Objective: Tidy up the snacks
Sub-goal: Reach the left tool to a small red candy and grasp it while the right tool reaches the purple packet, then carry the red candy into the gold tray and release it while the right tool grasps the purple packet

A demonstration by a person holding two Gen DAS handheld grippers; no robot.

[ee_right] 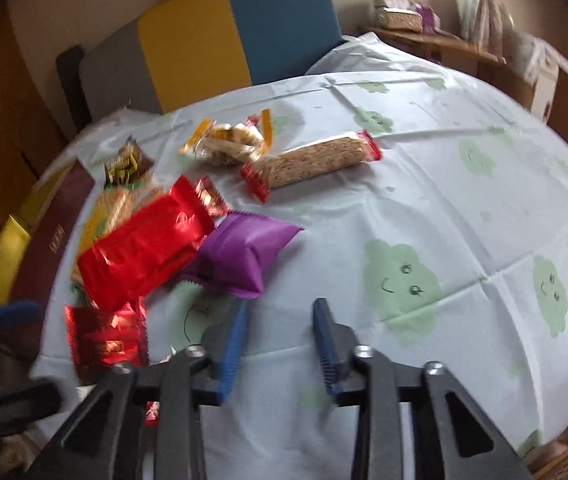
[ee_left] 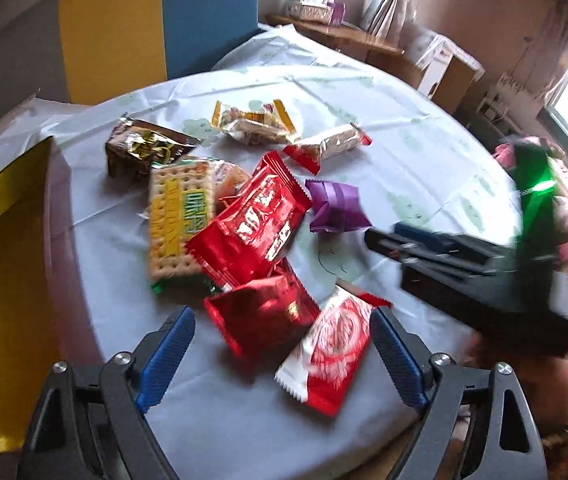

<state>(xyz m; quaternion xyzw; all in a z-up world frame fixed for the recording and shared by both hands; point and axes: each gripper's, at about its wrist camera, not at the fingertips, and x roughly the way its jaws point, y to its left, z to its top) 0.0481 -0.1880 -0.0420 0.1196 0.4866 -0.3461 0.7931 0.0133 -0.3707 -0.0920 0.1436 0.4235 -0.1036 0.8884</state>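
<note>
Several snack packets lie in a heap on the table. My left gripper (ee_left: 282, 320) is open wide and empty, just above a red foil packet (ee_left: 262, 314) and a red-and-white packet (ee_left: 326, 354). Beyond them lie a large red packet (ee_left: 252, 226), a cracker pack (ee_left: 178, 216), a purple packet (ee_left: 336, 208), a brown packet (ee_left: 142, 148), a yellow-ended packet (ee_left: 254, 122) and a red-ended biscuit bar (ee_left: 330, 146). My right gripper (ee_right: 280, 308) is open and empty, close in front of the purple packet (ee_right: 240, 256); it also shows in the left wrist view (ee_left: 376, 236).
A light blue tablecloth (ee_right: 424, 184) with green cloud faces covers the round table. A gold-lined box (ee_left: 0, 264) with a maroon side (ee_right: 54, 240) stands at the left edge. A grey, yellow and blue chair back (ee_right: 212, 40) stands behind. A wooden side table (ee_left: 336, 34) holds boxes.
</note>
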